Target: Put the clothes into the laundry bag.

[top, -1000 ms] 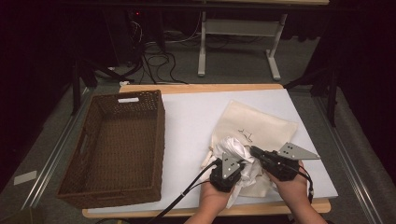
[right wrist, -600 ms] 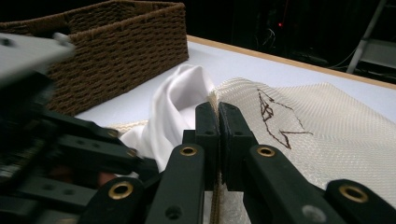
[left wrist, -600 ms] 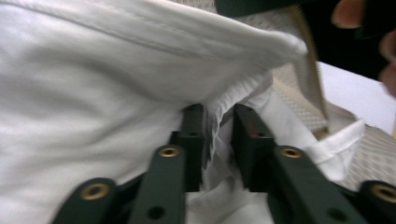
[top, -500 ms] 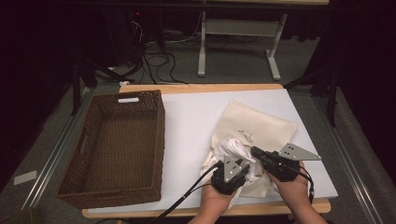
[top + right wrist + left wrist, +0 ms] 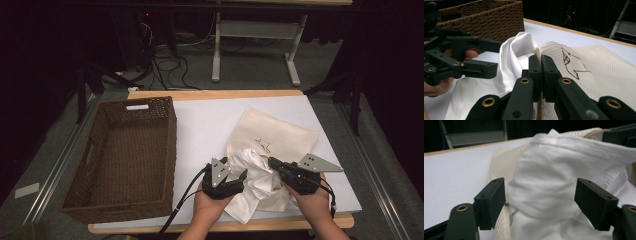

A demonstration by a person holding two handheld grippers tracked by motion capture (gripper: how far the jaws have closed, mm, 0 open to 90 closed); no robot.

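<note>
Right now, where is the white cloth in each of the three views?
High view: the white cloth lies bunched at lower centre, between the two tools.
Left gripper view: it fills the centre and right, between the open jaws.
Right gripper view: it rises left of centre.
Shared landmark: the cream bag, directly beside the cloth.

A: White cloth looks like soft cotton, smooth, matt, lots of folds.

B: Yep. Cream bag is coarser, open weave, rough w/ a dark line drawing on it.

A: Basket: brown wicker, rough, matt.

B: Tabletop has a white smooth matt sheet, wood edge showing. Tongs are black matt plastic w/ brass-looking rivets, left tongs & right tongs alike.
</note>
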